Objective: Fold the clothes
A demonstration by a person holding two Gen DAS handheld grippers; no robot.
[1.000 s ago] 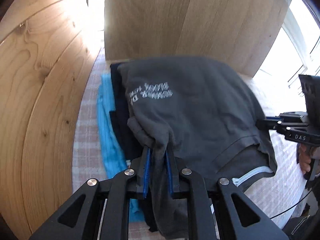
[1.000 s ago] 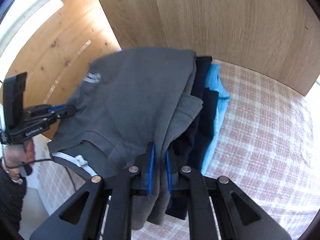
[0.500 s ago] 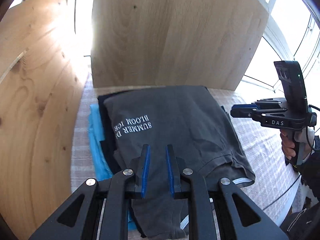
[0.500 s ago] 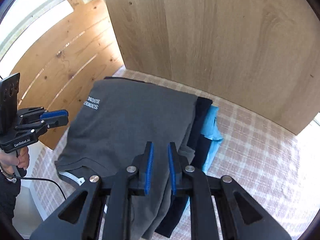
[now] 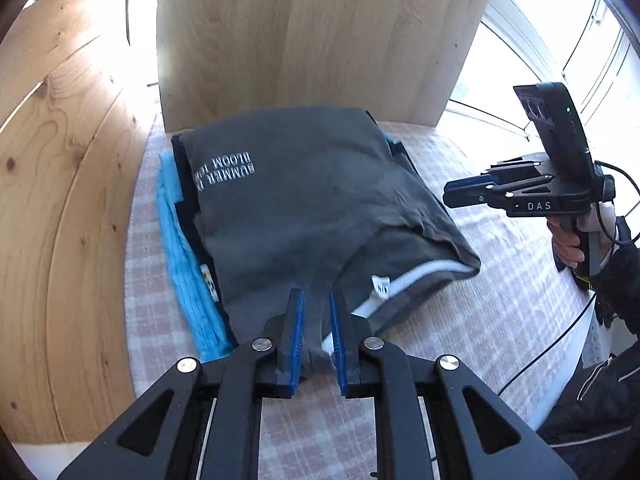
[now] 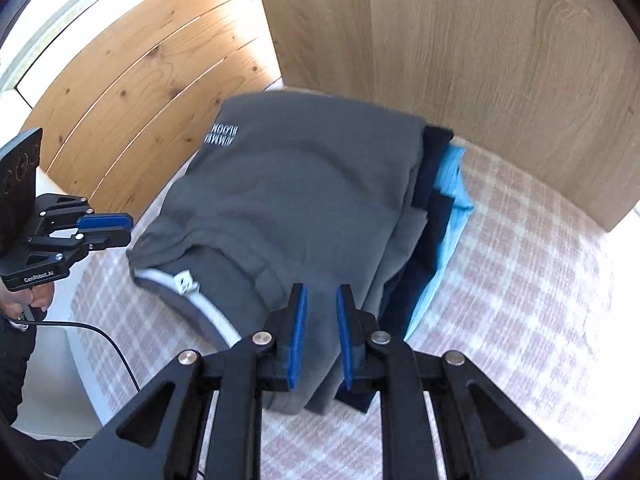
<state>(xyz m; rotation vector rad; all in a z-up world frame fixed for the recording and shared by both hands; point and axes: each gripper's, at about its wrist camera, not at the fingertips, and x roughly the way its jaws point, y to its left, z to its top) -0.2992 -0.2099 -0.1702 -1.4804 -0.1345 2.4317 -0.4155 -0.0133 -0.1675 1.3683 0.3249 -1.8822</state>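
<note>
Left wrist view: grey sweatshirt (image 5: 320, 208) folded atop navy and blue garments on the checked desk (image 5: 500, 280). Both jaws released. Soft, limp, probably light; I'd pinch the near hem.

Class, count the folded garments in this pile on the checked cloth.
3: grey shirt on top, navy garment beneath it, light blue garment at the bottom. More may be hidden underneath.

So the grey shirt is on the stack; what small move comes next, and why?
Probably back both claws off the pile. The grey T-shirt lies folded on the navy garment and light blue garment; left claw and right claw are open, gripping nothing.
</note>
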